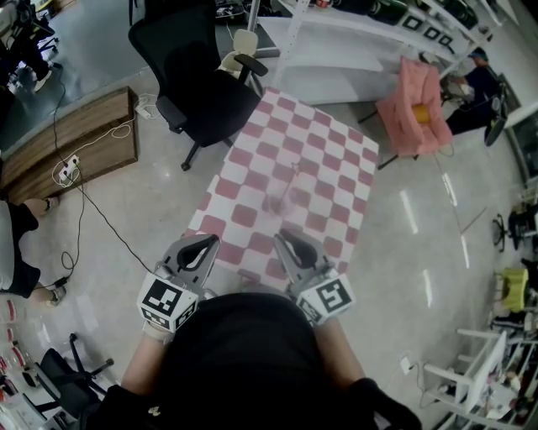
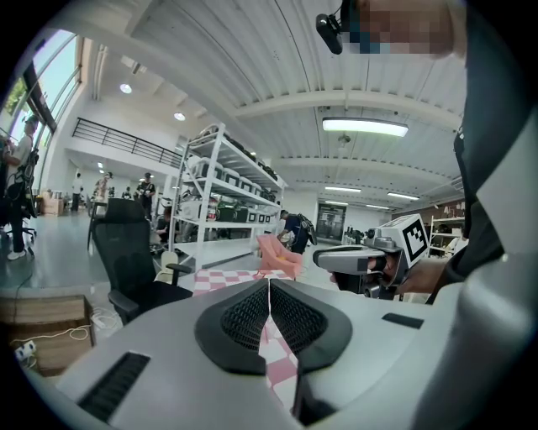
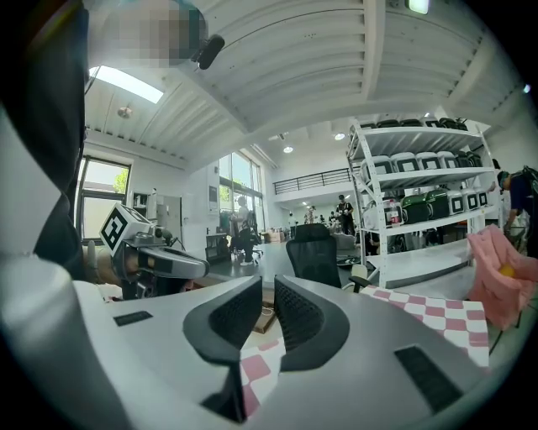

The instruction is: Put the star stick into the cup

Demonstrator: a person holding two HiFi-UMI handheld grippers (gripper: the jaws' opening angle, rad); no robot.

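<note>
- The person (image 1: 239, 361), in a black top, holds both grippers low at the table's near edge, side by side and a little apart.
- The left gripper (image 1: 204, 243) has its pads (image 2: 244, 317) pressed together, with only a thin slit between them and nothing inside.
- The right gripper (image 1: 287, 242) is closed too. Its pads (image 3: 298, 317) leave a narrow gap that holds nothing.
- Each gripper view shows the other gripper off to the side, level with it.
- The table (image 1: 324, 180), under a pink-and-white checked cloth, runs away from the grippers.
- A faint grey smudge (image 1: 276, 201) sits near the cloth's middle, well ahead of both grippers. I cannot tell whether it is the star stick or the cup, and neither is in a gripper.
- A black chair (image 1: 202, 84) stands at the table's far left corner.
- A wooden bench (image 1: 76, 138) lies to the left, and a power strip (image 1: 65, 170) is on the floor beside it.
- A pink chair (image 1: 412, 105) stands off the table's far right corner.
- White shelving (image 1: 353, 25) stands behind the table.
</note>
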